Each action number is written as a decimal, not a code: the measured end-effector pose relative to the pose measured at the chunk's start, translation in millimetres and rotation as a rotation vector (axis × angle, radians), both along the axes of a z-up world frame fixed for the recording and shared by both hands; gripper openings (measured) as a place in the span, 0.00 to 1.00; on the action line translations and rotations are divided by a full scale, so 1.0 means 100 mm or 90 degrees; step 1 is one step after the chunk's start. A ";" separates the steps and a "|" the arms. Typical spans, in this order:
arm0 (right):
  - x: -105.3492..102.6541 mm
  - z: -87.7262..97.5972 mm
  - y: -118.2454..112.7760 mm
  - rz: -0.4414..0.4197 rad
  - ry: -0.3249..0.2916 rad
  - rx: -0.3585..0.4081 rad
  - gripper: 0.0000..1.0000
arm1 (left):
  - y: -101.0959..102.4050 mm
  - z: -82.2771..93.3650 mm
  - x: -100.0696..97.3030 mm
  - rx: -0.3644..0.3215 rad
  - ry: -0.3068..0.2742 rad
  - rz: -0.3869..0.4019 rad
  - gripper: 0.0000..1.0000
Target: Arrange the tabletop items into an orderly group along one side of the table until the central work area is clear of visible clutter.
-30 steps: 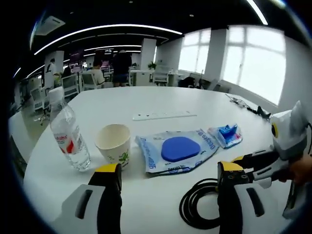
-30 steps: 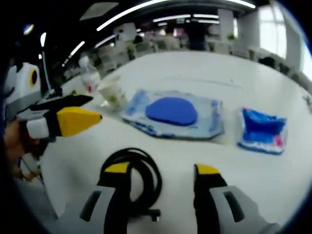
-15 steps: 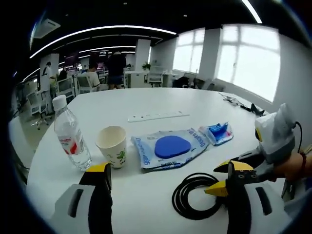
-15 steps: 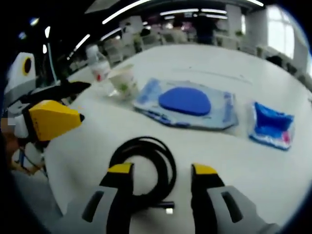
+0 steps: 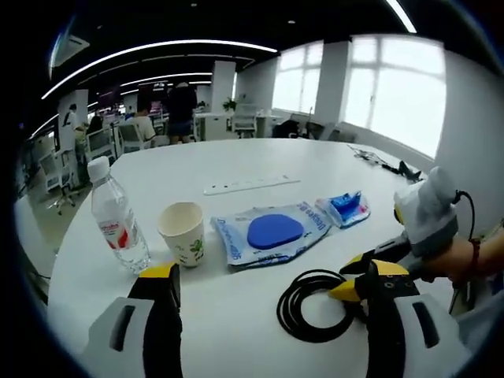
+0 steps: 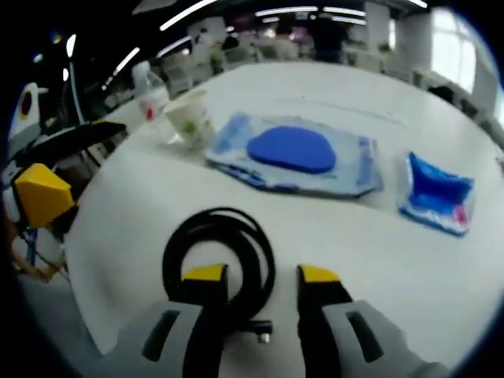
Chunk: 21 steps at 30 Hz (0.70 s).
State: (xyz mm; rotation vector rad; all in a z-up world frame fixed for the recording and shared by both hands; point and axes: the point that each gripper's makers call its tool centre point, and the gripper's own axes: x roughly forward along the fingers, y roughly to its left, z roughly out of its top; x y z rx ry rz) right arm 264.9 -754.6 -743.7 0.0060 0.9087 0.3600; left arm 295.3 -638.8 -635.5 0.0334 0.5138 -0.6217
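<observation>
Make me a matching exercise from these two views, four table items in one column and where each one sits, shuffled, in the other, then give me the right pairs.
Items:
1. water bottle
2. paper cup
3. black cable coil
4. small blue packet

Places:
A. just ahead of the right tool
B. beside the bottle, on the wipes pack side
C. leftmost in the left gripper view
D. beyond the wipes pack, toward the windows

Pairs: 1-C, 2-B, 3-A, 4-D

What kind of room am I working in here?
Most likely an open-plan office: a big white table with a power strip on it, rows of desks and chairs behind with people standing there, and large windows.
</observation>
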 end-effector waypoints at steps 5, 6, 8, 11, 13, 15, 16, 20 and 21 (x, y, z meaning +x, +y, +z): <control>0.01 -0.01 -0.01 -0.015 0.009 0.005 0.22 | 0.06 0.02 -0.05 -0.002 0.001 -0.005 1.00; 0.01 -0.01 0.00 -0.011 0.008 -0.002 0.22 | 0.07 0.02 -0.06 -0.004 0.000 -0.006 0.99; 0.01 -0.02 0.00 -0.010 0.007 -0.013 0.21 | 0.07 0.01 -0.08 -0.004 0.004 -0.009 0.99; 0.00 -0.03 0.02 0.002 0.015 -0.030 0.13 | 0.09 0.01 -0.12 0.004 0.005 -0.011 1.00; 0.01 -0.04 0.02 0.004 0.015 -0.047 0.10 | 0.11 0.01 -0.15 0.009 0.002 -0.014 0.99; 0.02 -0.04 0.01 -0.005 0.021 -0.049 0.10 | 0.15 0.02 -0.16 0.009 0.003 -0.007 0.99; 0.02 -0.04 0.00 -0.009 0.024 -0.051 0.09 | 0.16 0.02 -0.16 0.008 0.003 -0.005 0.99; 0.03 -0.04 -0.03 -0.019 0.028 -0.052 0.06 | 0.21 0.04 -0.18 0.008 0.001 -0.001 0.99; 0.04 -0.05 -0.03 -0.015 0.026 -0.053 0.06 | 0.22 0.04 -0.19 0.009 0.005 -0.002 0.99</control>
